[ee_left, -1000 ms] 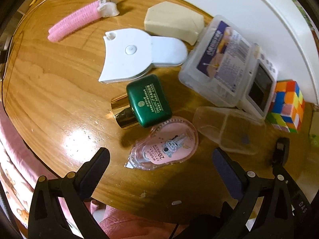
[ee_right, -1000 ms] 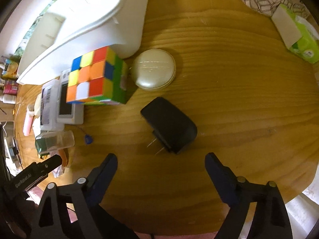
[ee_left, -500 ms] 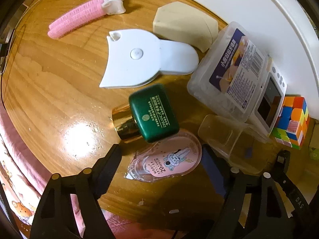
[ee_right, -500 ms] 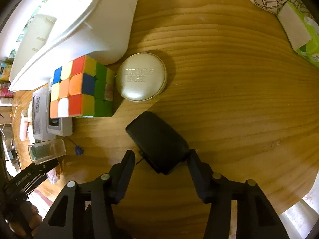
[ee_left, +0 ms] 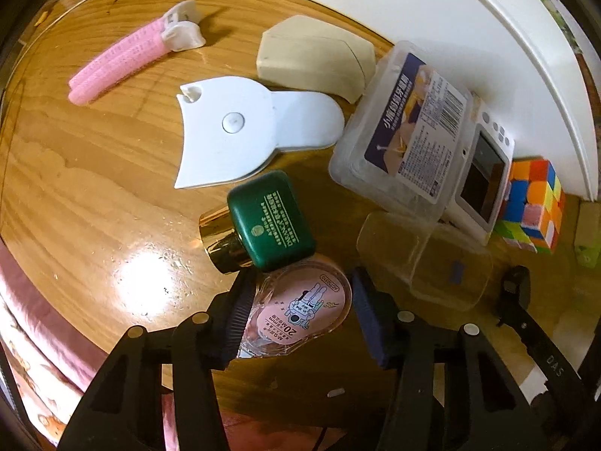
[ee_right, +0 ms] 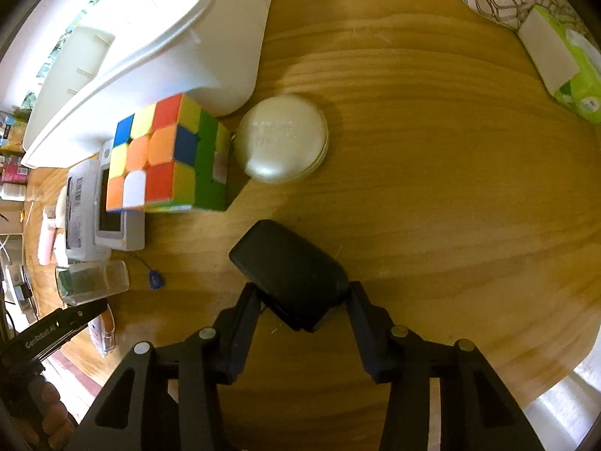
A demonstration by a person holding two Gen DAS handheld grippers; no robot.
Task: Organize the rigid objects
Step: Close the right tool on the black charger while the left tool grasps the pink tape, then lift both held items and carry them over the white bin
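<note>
On a polished wooden tabletop (ee_left: 94,195), two pickups are under way at once. Between the jaws of the left gripper (ee_left: 296,312) lies a pink tape dispenser (ee_left: 300,312); the jaws have just been closing, and both pads now look to be against its sides, the left one plainly so. Between the jaws of the right gripper (ee_right: 304,300) sits a black plug adapter (ee_right: 289,274), its near end flanked by pads that have likewise just been closing and appear pressed on its flanks.

Just ahead of the left gripper, touching the dispenser, lies a green bottle (ee_left: 272,221) with a gold cap; beyond it are a white flat gadget (ee_left: 240,131), a beige wedge (ee_left: 315,60) and a pink hair roller (ee_left: 120,64). Ahead and to its right lie a clear cup (ee_left: 424,259) on its side, a labelled plastic box (ee_left: 409,127) and a coloured puzzle cube (ee_left: 533,203). Ahead of the right gripper are the same cube and a round pearl-coloured case (ee_right: 281,139), both against a large white bin (ee_right: 169,37).

Judging by the scene, the grasping step is nearly complete. The next move calls for firm grips, then straight lifts, the left one clear of the bottle, and carries, probably toward the bin.
</note>
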